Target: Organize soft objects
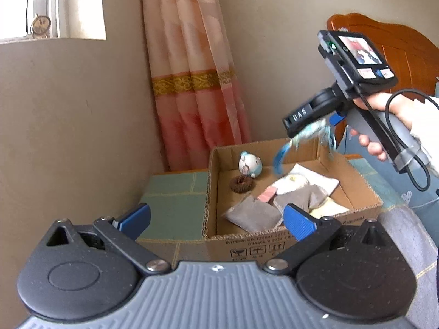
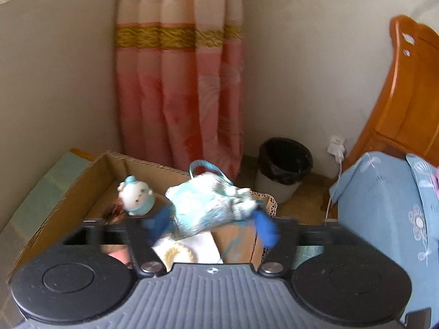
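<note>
My left gripper [image 1: 216, 219] is matt, finely speckled black plastic over a ribbed grey plastic body, with shiny metal pivot pins and ridged blue fingertip pads [image 1: 297, 223]. My right gripper [image 2: 211, 220] carries a pale blue and white cloth pouch [image 2: 208, 205], soft and creased, with a ribbon-like loop. The box [image 1: 211, 192] is raw, matt corrugated cardboard, its fluted edges exposed. Inside lie grey woven cloth pads [image 1: 253, 215], a fuzzy brown ring [image 1: 241, 184] and a smooth plush toy [image 1: 249, 164]. The curtain [image 1: 192, 82] is thin patterned fabric; the headboard [image 2: 408, 104] is glossy varnished wood.
</note>
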Motion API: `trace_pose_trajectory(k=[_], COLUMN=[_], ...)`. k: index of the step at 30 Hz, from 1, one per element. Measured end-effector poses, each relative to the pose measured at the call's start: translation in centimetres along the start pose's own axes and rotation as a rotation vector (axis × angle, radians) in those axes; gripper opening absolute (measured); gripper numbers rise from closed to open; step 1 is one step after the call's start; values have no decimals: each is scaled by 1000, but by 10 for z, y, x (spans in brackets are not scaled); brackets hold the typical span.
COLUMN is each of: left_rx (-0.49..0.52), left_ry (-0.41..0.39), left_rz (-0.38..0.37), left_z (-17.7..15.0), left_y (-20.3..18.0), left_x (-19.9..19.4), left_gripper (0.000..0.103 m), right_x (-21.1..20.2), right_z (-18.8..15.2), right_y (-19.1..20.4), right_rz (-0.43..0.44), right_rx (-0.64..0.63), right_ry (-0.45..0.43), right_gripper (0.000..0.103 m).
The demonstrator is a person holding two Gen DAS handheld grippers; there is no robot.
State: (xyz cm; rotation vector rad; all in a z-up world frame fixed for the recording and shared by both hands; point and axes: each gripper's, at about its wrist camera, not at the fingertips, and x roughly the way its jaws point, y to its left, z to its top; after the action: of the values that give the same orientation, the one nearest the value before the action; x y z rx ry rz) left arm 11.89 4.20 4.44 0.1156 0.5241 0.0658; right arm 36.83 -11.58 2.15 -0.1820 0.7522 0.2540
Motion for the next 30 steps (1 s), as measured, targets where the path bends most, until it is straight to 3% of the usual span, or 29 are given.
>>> trace_pose_trajectory(k=[1, 3, 14, 24, 30], left_rx=[1, 1, -34, -51, -41], left_ry=[1, 7, 54, 146, 167], left_rz=[2, 0, 52, 75, 65], left_z=[-1, -2, 1, 4, 7], left_y=[0, 1, 10, 12, 6], left_x=[0, 0, -3, -3, -6], left_gripper=[102, 102, 102, 102, 102], right_x=[2, 2, -43, -135, -165], right_z=[0, -2, -16, -81, -119], right_y=[1, 2, 8, 40, 43], right_rz=[6, 6, -17, -53, -77], right_rx=[9, 21, 65, 69, 169], right_ry=[1, -9, 42, 8, -3], right_gripper=[100, 103, 103, 103, 103])
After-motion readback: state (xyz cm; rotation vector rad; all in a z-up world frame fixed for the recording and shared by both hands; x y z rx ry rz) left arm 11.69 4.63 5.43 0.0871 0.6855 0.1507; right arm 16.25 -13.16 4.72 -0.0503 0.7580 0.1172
